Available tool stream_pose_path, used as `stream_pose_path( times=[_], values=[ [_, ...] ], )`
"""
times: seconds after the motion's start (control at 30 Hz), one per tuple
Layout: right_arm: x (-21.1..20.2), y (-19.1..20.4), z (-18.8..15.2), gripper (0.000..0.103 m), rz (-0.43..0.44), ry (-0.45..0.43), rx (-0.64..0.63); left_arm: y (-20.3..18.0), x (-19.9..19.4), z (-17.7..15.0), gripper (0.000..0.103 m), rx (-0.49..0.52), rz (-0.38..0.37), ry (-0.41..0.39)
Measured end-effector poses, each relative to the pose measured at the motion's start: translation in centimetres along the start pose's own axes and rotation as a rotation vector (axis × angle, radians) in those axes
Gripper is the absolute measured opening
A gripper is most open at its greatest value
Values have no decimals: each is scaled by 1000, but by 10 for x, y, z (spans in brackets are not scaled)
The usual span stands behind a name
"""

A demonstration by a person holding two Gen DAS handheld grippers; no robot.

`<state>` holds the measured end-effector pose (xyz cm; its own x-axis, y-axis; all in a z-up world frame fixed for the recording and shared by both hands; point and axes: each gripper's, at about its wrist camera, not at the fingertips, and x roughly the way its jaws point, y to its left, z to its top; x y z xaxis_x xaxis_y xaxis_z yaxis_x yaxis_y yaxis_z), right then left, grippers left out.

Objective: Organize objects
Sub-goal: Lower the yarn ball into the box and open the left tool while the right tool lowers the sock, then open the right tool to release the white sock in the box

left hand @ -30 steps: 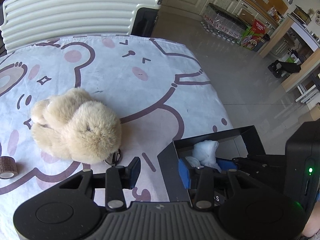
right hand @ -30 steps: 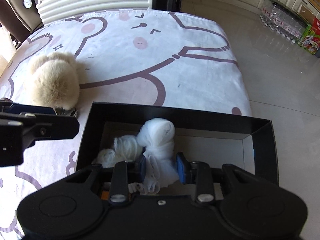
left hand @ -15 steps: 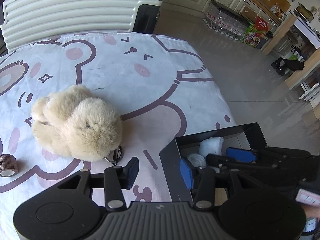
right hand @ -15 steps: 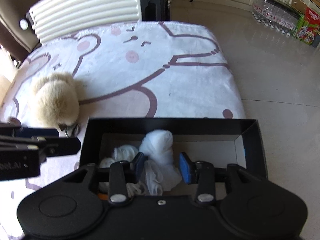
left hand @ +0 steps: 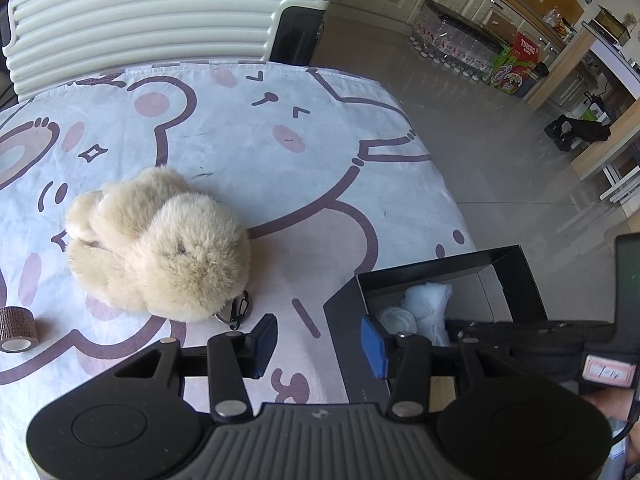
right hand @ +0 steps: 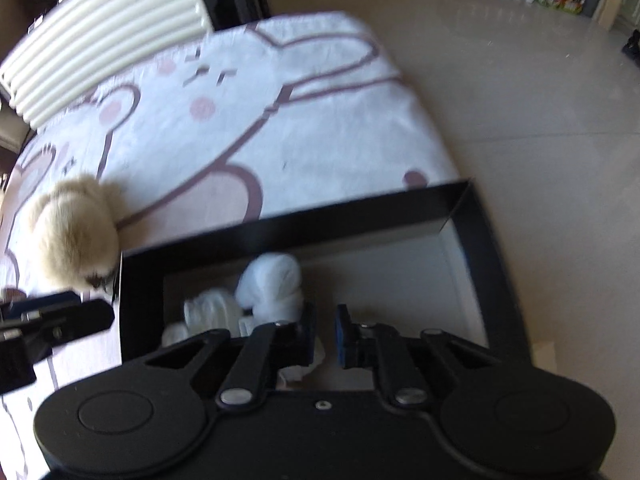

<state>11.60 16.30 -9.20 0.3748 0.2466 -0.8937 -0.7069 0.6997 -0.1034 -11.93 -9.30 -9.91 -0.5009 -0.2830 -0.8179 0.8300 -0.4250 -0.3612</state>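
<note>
A beige plush toy (left hand: pixel 160 248) with a metal clip lies on the bear-print cloth (left hand: pixel 260 140); it also shows in the right wrist view (right hand: pixel 74 236). A black open box (right hand: pixel 300 224) at the table's near right corner holds white bundled cloths (right hand: pixel 272 284), which also show in the left wrist view (left hand: pixel 424 304). My left gripper (left hand: pixel 318 344) is open and empty, just in front of the plush and beside the box's left wall (left hand: pixel 344 320). My right gripper (right hand: pixel 325 336) is open and empty above the box, right of the white cloths.
A brown tape roll (left hand: pixel 16 328) lies at the left edge of the cloth. A cream ribbed suitcase (left hand: pixel 152 20) stands behind the table. The table's right edge drops to a tiled floor (left hand: pixel 500 160) with cabinets and bottle packs beyond.
My right gripper has let go of the white cloth, which now rests in the box, and has shifted right and back. The left gripper has risen slightly.
</note>
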Motion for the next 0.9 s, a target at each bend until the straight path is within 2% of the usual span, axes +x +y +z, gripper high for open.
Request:
stream_pose_path(
  times=[0.07, 0.3, 0.73, 0.9],
  values=[
    [3, 3, -2, 9, 8, 24, -6, 0, 1, 0, 48, 4, 0, 3],
    [-2, 6, -2, 9, 0, 18, -23, 1, 0, -1, 48, 6, 10, 6],
    [-49, -2, -4, 12, -11, -93, -25, -15, -20, -7, 48, 35, 33, -23],
    [-74, -6, -14, 19, -31, -132, -40, -25, -32, -13, 48, 57, 58, -35]
  ],
)
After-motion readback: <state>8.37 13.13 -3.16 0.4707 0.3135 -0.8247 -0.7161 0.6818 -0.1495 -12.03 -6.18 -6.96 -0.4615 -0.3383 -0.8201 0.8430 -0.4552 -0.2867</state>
